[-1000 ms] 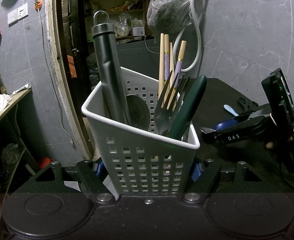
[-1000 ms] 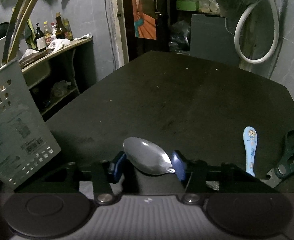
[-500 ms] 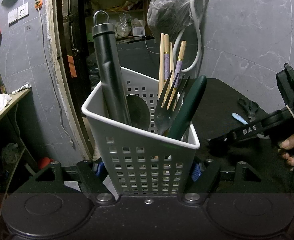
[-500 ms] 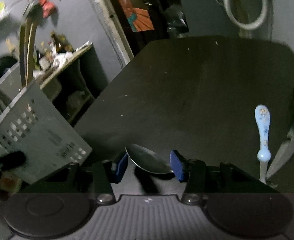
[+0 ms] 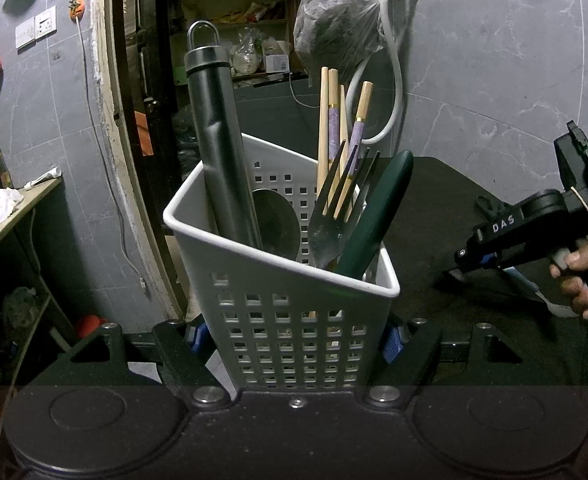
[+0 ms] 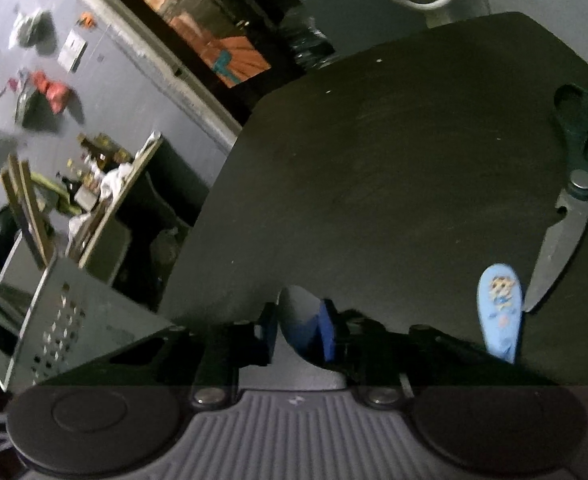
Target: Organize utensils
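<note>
Rolled and shifted since before, our right gripper (image 6: 300, 326) has just been closing on the metal spoon (image 6: 298, 320). Our left gripper (image 5: 294, 340) clamps the white basket (image 5: 289, 320), tilted above the table (image 6: 374, 160).

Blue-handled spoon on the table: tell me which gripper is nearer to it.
Right. The right gripper, closed on a metal spoon, sits just left of the blue-handled spoon. The left gripper is farther off, clamped around the white basket.
</note>
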Action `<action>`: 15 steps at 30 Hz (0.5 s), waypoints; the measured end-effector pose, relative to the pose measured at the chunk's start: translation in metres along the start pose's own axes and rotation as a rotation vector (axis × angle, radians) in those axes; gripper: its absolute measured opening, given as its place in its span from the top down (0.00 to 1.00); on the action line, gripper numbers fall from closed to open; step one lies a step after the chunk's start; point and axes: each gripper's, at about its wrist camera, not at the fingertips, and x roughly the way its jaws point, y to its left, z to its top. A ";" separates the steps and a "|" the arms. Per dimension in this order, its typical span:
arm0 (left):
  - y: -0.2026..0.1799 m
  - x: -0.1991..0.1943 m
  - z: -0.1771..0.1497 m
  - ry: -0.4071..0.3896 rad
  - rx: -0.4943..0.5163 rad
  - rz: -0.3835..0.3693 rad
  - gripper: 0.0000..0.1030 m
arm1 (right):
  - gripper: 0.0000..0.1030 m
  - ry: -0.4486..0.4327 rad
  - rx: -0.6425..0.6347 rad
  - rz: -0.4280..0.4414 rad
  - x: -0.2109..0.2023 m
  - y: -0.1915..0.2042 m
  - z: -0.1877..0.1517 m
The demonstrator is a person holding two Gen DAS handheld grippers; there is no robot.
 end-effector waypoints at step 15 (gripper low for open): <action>-0.001 0.001 0.000 0.003 0.002 -0.001 0.25 | 0.87 -0.093 0.114 -0.067 -0.025 -0.041 0.004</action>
